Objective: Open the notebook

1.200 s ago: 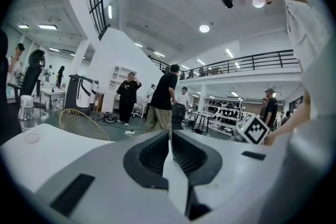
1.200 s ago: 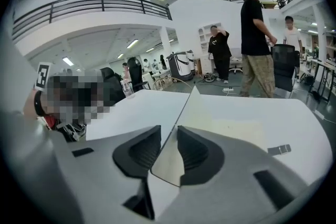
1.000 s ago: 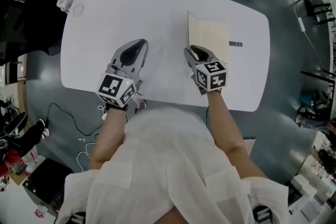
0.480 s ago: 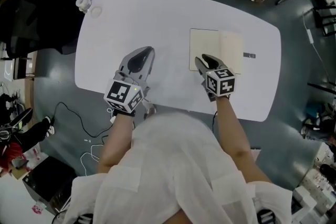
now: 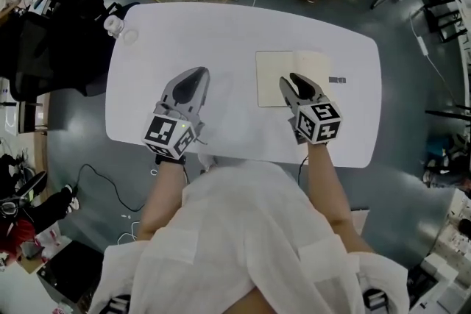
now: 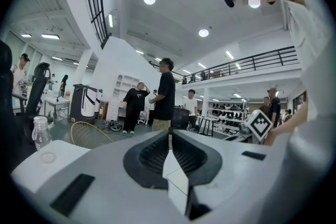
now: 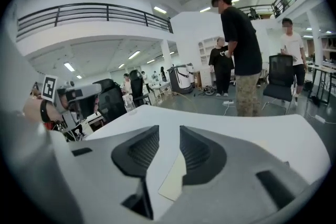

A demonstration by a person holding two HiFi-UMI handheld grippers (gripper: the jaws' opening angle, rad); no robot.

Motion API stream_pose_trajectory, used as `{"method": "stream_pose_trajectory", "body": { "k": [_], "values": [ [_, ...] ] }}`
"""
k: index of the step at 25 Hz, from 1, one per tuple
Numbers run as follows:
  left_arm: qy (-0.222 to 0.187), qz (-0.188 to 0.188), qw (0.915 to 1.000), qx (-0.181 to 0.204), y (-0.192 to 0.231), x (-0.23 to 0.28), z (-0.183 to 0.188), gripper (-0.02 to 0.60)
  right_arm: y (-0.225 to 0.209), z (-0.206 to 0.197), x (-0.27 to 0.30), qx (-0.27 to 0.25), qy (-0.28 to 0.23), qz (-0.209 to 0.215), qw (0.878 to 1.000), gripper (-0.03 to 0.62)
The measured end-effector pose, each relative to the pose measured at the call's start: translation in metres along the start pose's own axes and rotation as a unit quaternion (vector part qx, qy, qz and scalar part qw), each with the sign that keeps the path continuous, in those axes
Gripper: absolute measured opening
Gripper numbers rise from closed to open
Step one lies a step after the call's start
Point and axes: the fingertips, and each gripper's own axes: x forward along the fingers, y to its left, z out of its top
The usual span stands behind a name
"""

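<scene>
Right gripper (image 5: pixel 296 79), jaws just opened with nothing between them, hangs above the open notebook (image 5: pixel 271 77). Left gripper (image 5: pixel 195 74) is closed. Risk: the unheld cover beneath could spring shut.

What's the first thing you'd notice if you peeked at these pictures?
The open cream notebook on the big white table, with the right gripper over its middle, jaws apart, having just narrowed slightly, gripping nothing. The left gripper, jaws together, hangs over the table to its left.
</scene>
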Motion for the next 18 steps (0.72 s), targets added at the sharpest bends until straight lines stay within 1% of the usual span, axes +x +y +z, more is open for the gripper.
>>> {"method": "stream_pose_trajectory", "body": {
  "k": [5,8,11,15,18],
  "values": [
    [-0.016,-0.007,0.9997,0.016,0.001,0.005,0.027,0.018,-0.018,0.056,-0.043,0.009,-0.091,-0.026,0.995,0.121],
    [-0.027,-0.01,0.9993,0.022,0.0,0.006,0.045,0.018,-0.03,0.083,-0.075,-0.002,-0.135,-0.05,0.99,0.116],
    [-0.037,-0.02,0.9983,0.041,-0.008,0.004,0.064,0.018,-0.039,0.106,-0.111,-0.025,-0.178,-0.08,0.98,0.087],
    [-0.052,-0.03,0.9963,0.061,-0.018,0.001,0.094,0.018,-0.046,0.127,-0.154,-0.066,-0.218,-0.125,0.966,0.035],
    [-0.057,-0.029,0.9955,0.07,-0.024,0.001,0.114,0.018,-0.048,0.136,-0.179,-0.068,-0.243,-0.142,0.957,0.012]
  ]
}}
